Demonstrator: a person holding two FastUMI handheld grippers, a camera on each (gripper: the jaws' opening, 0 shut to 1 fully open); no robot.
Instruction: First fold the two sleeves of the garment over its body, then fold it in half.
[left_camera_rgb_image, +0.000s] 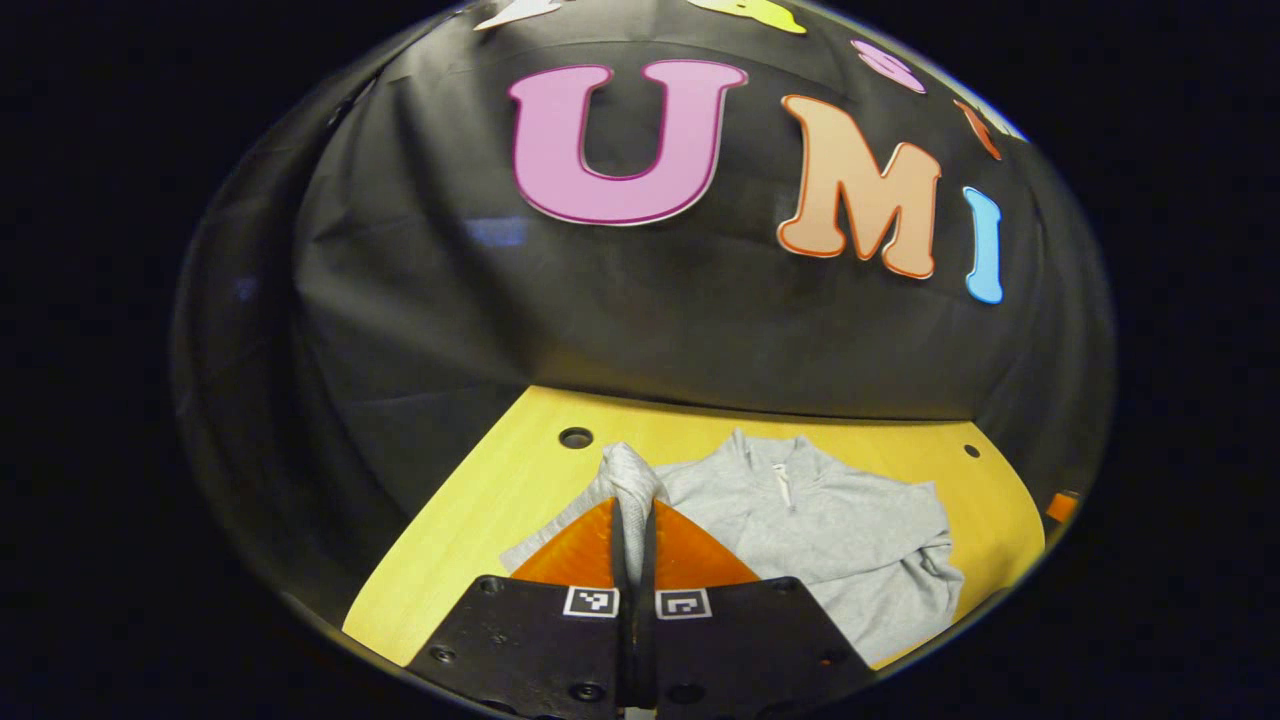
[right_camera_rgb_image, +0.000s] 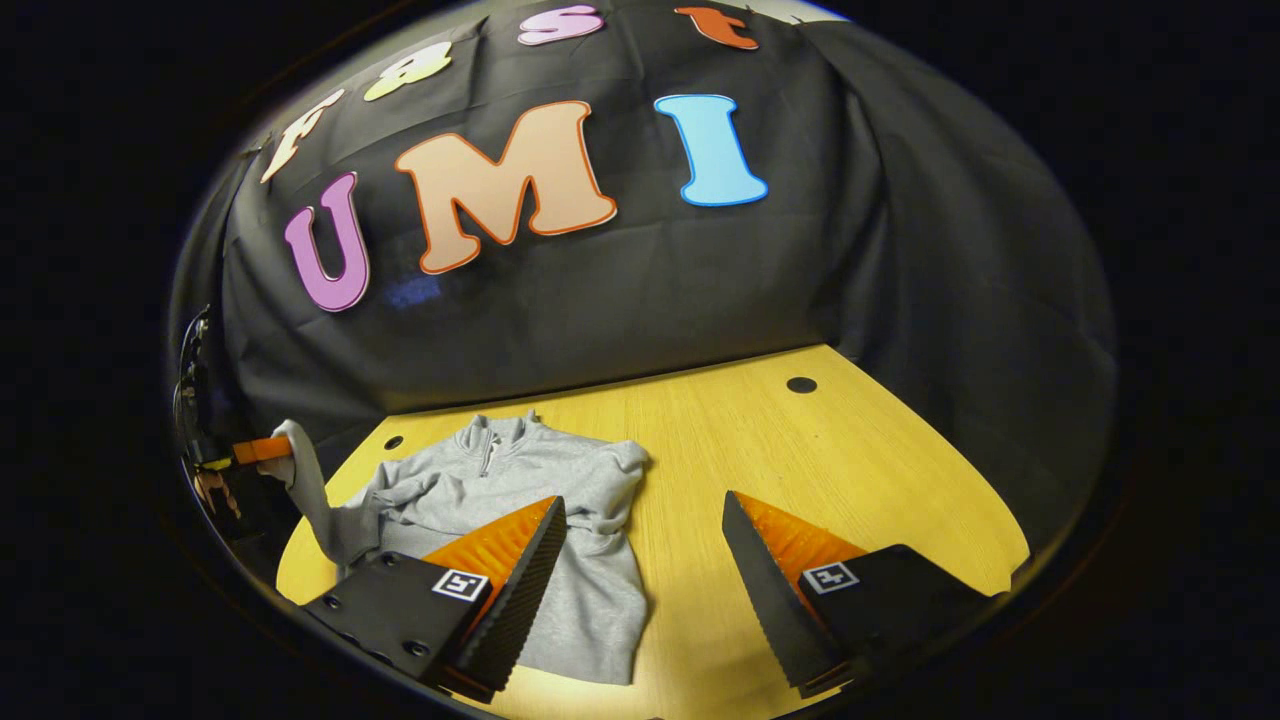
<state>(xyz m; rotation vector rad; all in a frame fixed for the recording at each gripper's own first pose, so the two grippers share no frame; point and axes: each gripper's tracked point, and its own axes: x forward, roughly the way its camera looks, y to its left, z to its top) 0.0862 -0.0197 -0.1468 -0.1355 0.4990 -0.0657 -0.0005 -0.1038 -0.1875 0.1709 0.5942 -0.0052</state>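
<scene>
On the yellow table (right_camera_rgb_image: 850, 470) lies the grey garment (right_camera_rgb_image: 560, 500), its sleeve (left_camera_rgb_image: 628, 470) pinched and lifted by the left gripper (left_camera_rgb_image: 634, 520) (ready to carry over the body), while the right gripper (right_camera_rgb_image: 640, 560) hangs spread wide, holding nothing.

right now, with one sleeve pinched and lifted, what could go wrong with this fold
1. The left tool grips just the cuff end of the light grey fleece pullover's sleeve, so the fabric might slip free mid-fold.
2. The open right tool holds nothing down, so pulling could drag the pullover across the yellow wooden table.
3. The other sleeve looks bunched, risking a lumpy fold.
</scene>
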